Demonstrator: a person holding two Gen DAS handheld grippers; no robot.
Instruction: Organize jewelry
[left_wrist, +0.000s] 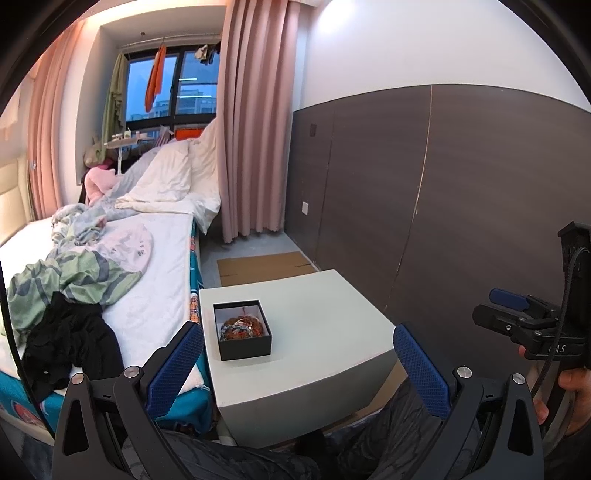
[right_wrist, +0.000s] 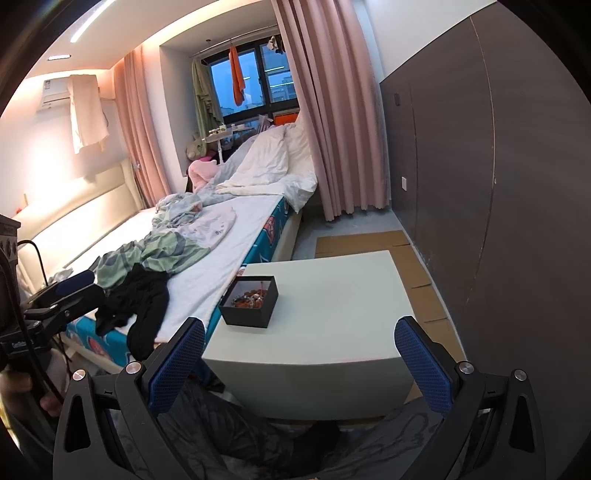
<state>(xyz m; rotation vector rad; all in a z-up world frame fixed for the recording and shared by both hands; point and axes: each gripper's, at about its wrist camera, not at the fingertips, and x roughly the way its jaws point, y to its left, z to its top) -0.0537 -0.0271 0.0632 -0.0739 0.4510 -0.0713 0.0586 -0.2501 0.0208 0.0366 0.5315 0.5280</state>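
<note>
A small black open box (left_wrist: 245, 347) sits on the left part of a white low table (left_wrist: 332, 306). It holds a tangle of beaded bracelets and cords (left_wrist: 240, 325). My left gripper (left_wrist: 295, 326) hovers over the table's near edge, open and empty, with the box just ahead between its blue fingers. In the right wrist view the same box (right_wrist: 245, 315) with the jewelry (right_wrist: 251, 295) lies ahead and left of my right gripper (right_wrist: 300, 321), which also stands wide open with nothing in it. Both grippers are clear of the box.
A bed (left_wrist: 159, 280) with crumpled clothes (left_wrist: 70, 280) touches the table's left side. Flat cardboard (left_wrist: 262, 266) lies on the floor behind the table. A dark wall panel (left_wrist: 461, 192) runs along the right. A person's trousered legs (right_wrist: 258, 435) are below the table's front.
</note>
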